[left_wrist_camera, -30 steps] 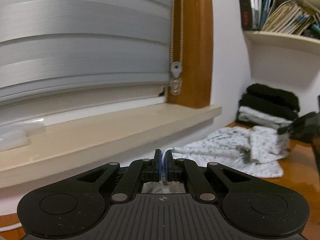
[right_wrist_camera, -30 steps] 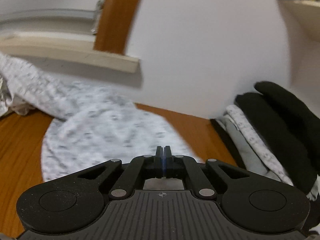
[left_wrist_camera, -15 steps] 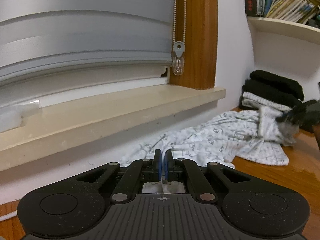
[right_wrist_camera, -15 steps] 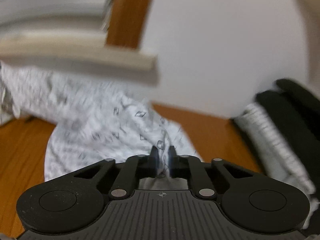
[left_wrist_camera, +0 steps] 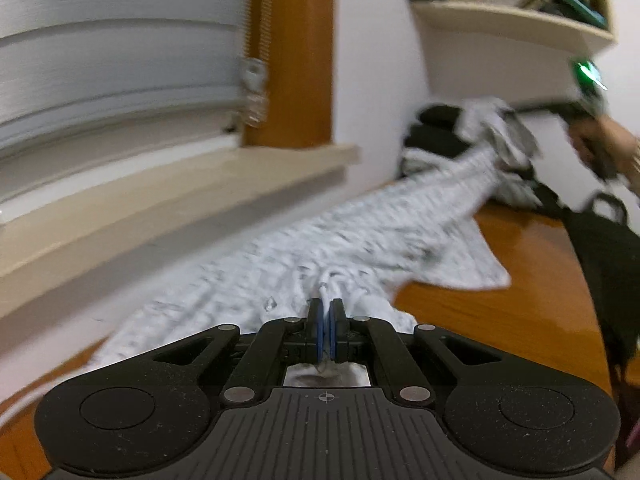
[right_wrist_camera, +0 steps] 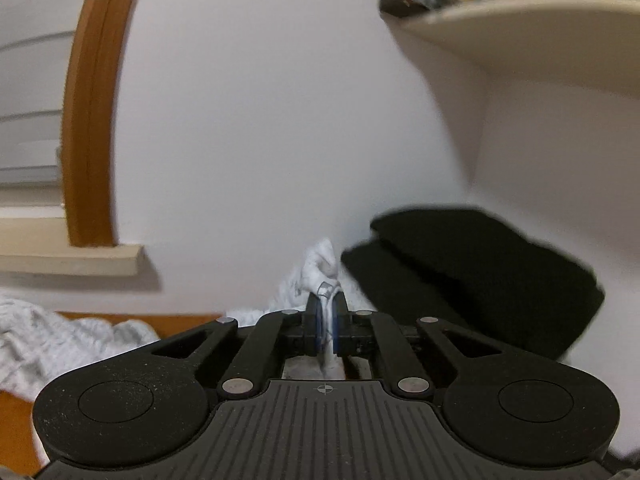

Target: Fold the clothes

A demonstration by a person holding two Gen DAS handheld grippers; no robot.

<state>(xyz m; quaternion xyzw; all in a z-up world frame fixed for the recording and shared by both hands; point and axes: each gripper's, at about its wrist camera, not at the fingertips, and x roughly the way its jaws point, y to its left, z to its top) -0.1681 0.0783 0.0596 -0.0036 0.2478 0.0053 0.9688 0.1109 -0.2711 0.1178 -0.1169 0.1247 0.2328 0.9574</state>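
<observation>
White speckled cotton garment is pinched at both ends by my left tongs and right tongs, stretched above the orange wooden worktop to straighten it for folding.

Free room: bare tabletop, lower right of the left wrist frame.
Obstacles: windowsill at left; shelf upper right; black folded stack against the wall.
</observation>
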